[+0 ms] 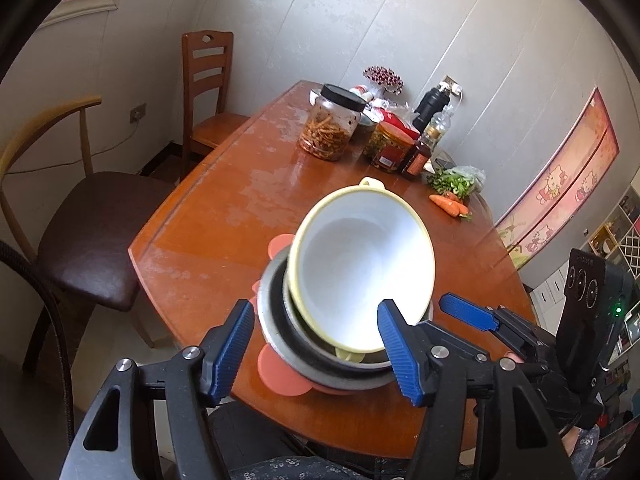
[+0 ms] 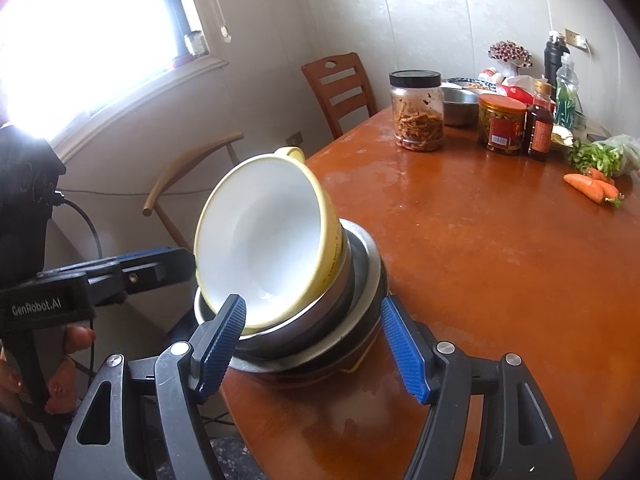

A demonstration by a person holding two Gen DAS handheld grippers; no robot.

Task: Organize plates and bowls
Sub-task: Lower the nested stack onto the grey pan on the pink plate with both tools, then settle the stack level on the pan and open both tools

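A yellow bowl with a white inside (image 1: 360, 272) leans tilted on a stack of metal bowls (image 1: 320, 356) that rests on an orange plate (image 1: 280, 372) near the table's front edge. The same bowl (image 2: 272, 248) and metal stack (image 2: 352, 320) show in the right wrist view. My left gripper (image 1: 316, 352) is open, its fingers on either side of the stack, holding nothing. My right gripper (image 2: 320, 344) is open around the stack's near side, and it also shows in the left wrist view (image 1: 472, 312).
A brown wooden table (image 1: 208, 216) carries jars (image 1: 332, 124), a sauce bottle (image 1: 418, 156), greens and carrots (image 1: 450, 202) at the far side. Two chairs (image 1: 92, 216) stand left of the table. A window (image 2: 92, 32) is behind.
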